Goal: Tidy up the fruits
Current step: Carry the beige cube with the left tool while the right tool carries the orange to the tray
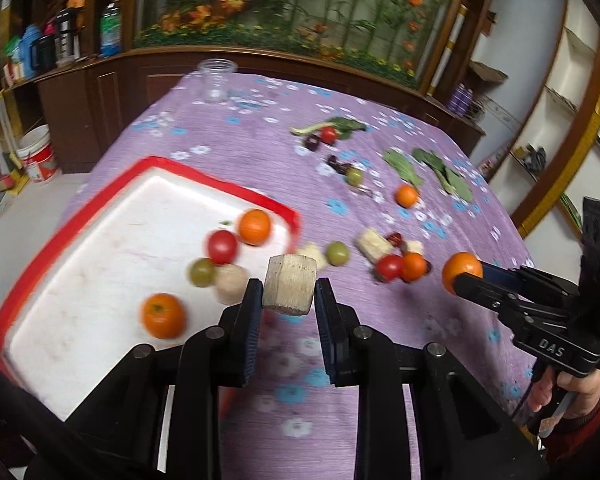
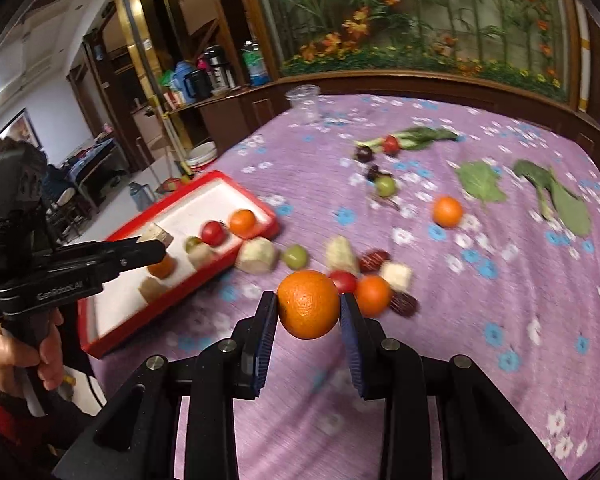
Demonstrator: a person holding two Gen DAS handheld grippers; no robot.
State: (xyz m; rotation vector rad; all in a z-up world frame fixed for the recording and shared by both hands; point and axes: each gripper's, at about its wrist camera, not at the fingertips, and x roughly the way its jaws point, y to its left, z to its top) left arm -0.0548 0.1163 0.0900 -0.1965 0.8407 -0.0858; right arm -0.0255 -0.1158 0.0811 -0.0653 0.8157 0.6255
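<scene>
My left gripper [image 1: 288,300] is shut on a pale beige chunk of fruit [image 1: 289,289], held above the cloth just right of the red-rimmed white tray [image 1: 100,264]. In the tray lie two oranges [image 1: 254,226], a red tomato [image 1: 221,246], a green fruit [image 1: 202,272] and a pale piece [image 1: 230,283]. My right gripper [image 2: 308,312] is shut on an orange [image 2: 309,304], lifted over a cluster of fruit [image 2: 374,280] on the purple cloth. From the right wrist view the left gripper [image 2: 156,246] with its chunk [image 2: 158,236] hangs over the tray [image 2: 116,332].
Loose on the flowered purple tablecloth [image 2: 480,320] are another orange [image 2: 447,211], green fruits [image 2: 386,186], tomatoes, dark dates, pale chunks and green leaves [image 2: 480,182]. A clear plastic cup [image 2: 305,103] stands at the far edge. Wooden cabinets and an aquarium lie behind.
</scene>
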